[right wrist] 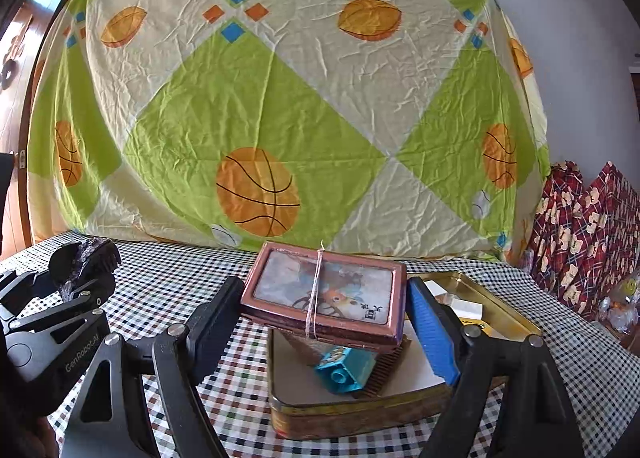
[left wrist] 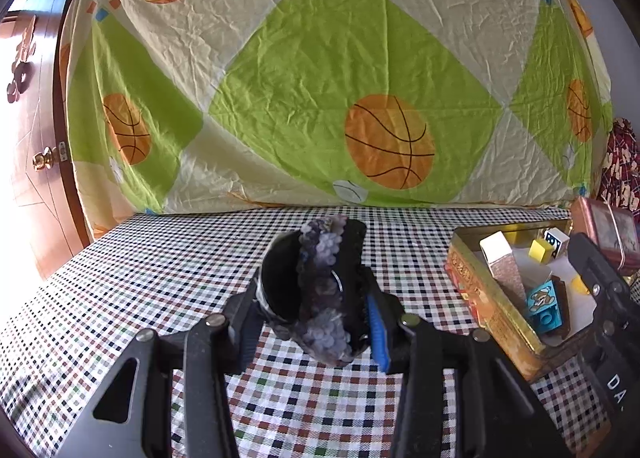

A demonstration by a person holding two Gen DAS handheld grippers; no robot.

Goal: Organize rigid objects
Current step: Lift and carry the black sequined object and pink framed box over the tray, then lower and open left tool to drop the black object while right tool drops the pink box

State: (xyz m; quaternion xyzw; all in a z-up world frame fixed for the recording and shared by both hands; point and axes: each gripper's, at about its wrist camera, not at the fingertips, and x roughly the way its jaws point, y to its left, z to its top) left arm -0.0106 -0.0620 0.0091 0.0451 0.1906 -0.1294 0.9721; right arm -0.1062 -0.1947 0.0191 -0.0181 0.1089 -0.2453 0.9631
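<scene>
My left gripper [left wrist: 310,314] is shut on a black hair claw clip with fuzzy purple-grey trim [left wrist: 320,290], held above the checkered table. It also shows at the left of the right wrist view [right wrist: 86,262]. My right gripper [right wrist: 320,310] is shut on a pink flat tin case tied with string [right wrist: 324,290], held just over the open gold tin box [right wrist: 360,414]. The box holds a blue toy brick [right wrist: 344,372], a comb and white card. In the left wrist view the box [left wrist: 492,310] sits at the right with several blocks inside.
The checkered tablecloth [left wrist: 160,278] covers the table. A green and cream basketball-print sheet [left wrist: 320,78] hangs behind. Red patterned cloth [right wrist: 588,234] lies at the far right. A wooden door [left wrist: 36,138] stands at the left.
</scene>
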